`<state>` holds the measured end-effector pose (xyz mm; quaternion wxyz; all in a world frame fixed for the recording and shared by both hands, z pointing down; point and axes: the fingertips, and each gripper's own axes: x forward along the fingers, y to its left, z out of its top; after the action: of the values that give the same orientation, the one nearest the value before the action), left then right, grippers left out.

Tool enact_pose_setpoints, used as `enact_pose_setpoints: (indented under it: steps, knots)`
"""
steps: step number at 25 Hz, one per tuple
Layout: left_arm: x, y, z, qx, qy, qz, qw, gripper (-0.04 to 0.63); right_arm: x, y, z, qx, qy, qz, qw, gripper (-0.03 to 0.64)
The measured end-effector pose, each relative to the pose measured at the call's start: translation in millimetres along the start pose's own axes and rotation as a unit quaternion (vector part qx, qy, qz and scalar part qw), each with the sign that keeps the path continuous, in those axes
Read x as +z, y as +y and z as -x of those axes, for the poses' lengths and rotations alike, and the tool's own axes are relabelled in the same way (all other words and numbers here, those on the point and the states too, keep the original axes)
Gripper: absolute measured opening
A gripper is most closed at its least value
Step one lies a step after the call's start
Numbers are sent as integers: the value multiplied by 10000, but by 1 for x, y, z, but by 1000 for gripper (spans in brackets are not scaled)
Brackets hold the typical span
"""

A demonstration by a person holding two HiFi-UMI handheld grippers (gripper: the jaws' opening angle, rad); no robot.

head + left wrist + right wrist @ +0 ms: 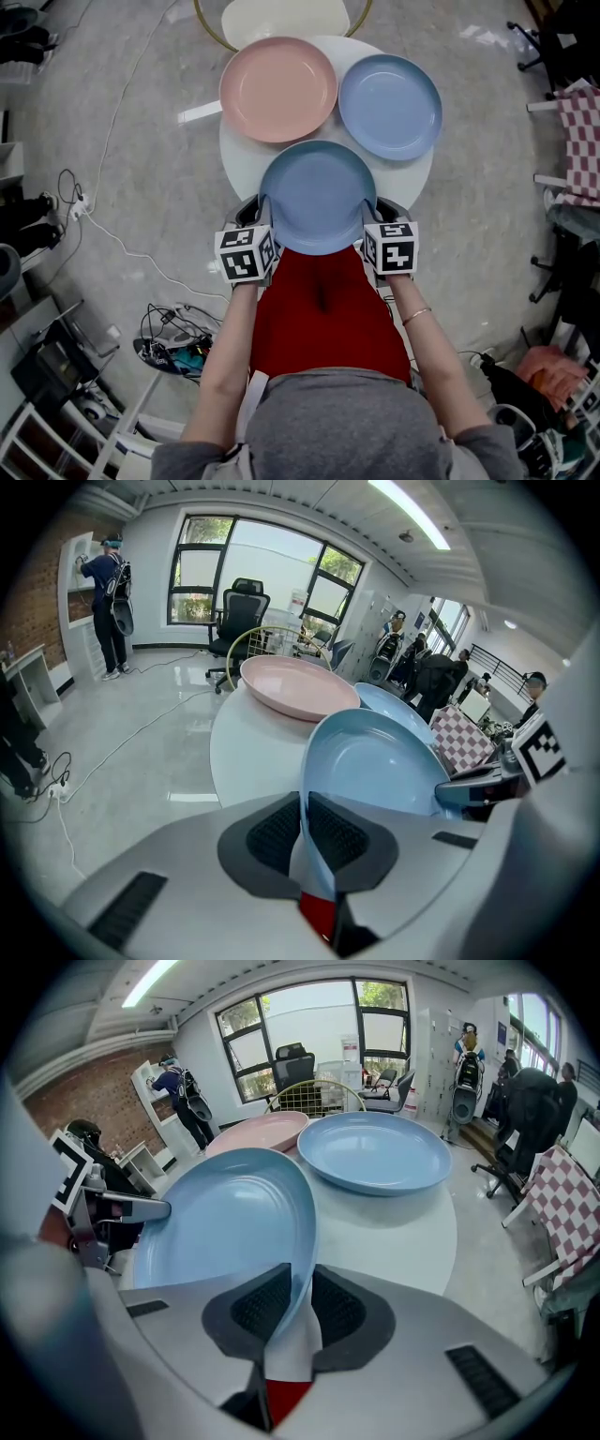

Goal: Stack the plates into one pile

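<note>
Round pink plastic plate (278,89) back-left on the round white table (239,164), round blue plastic plate (390,105) back-right, nearest round blue plastic plate (317,195) at the front edge.

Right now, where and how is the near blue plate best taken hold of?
The near blue plate is wide, shallow and overhangs the table; so probably pinch its thin upturned rim at opposite sides, coming from the near edge, as left claw and right claw do.

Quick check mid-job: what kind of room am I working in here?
Probably an office or lab: office chair by big windows, cables across the polished floor.
</note>
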<state>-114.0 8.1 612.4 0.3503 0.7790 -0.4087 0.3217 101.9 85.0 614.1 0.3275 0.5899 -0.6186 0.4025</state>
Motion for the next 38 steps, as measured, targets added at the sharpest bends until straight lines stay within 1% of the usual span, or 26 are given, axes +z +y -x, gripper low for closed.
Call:
enact_pose_setpoints:
  steps: [9, 17, 30, 38]
  knots:
    - [11, -1, 20, 16, -244, 89, 9997, 35, 13, 8, 19, -24, -263, 39, 9996, 81]
    - [29, 3, 41, 51, -570, 177, 9982, 35, 39, 18, 36, -85, -587, 144, 9981, 80]
    - [68, 21, 78, 128, -1059, 94, 9943, 34, 88, 43, 55, -85, -1051, 408, 9936, 80]
    - [94, 27, 90, 172, -1299, 7, 9914, 34, 109, 51, 60, -36, -1226, 414, 9916, 80]
